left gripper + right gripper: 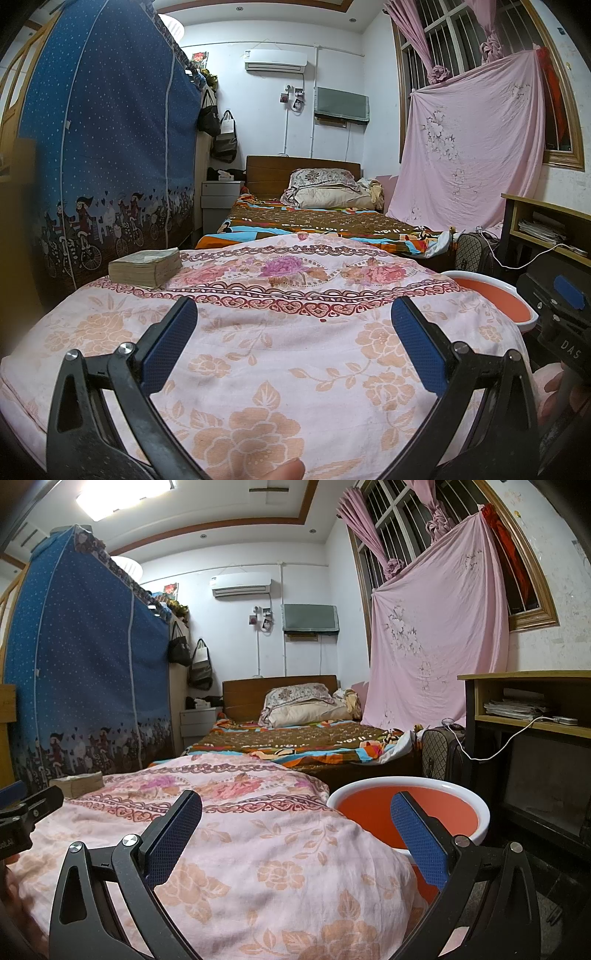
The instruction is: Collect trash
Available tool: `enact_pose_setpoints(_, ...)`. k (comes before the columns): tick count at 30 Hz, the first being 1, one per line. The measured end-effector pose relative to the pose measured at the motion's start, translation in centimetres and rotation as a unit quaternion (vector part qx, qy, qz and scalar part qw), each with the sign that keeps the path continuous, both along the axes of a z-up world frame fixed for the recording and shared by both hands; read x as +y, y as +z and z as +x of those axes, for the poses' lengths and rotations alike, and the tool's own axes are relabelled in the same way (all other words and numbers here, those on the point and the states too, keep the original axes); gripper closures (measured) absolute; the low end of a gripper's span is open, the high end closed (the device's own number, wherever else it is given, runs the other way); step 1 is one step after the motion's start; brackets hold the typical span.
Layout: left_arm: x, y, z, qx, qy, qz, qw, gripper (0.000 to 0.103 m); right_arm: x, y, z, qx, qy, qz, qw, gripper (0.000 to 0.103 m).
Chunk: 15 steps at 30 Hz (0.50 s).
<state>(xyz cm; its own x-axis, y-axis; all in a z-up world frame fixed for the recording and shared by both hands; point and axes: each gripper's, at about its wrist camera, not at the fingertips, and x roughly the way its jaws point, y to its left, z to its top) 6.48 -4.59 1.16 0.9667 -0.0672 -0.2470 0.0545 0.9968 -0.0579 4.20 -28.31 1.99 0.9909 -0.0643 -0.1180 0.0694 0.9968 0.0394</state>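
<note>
A surface draped in a pink floral sheet [280,354] is seen up front, and a thick, worn book [146,266] is laid flat near its far left corner. Nothing else can be made out on it. A red basin [408,818] is set just beside its right edge.

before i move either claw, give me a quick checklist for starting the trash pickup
1. Left claw open and empty: ok.
2. Right claw open and empty: ok.
3. Orange basin beside the floral-covered surface, upright, looks empty: ok.
4. Trash to pick up in view: not ok, none seen on the cover.
5. Thick book at the cover's far left, whether it is trash: cannot tell.
6. Claws apart from each other: ok.
</note>
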Motion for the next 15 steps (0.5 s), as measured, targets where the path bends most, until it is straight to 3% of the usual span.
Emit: enact_pose_setpoints(15,-0.43,0.28,-0.41,-0.005,0.016,0.013,0.9998,0.012,0.02,0.0,-0.03,0.001,0.0,0.001,1.0,0.0)
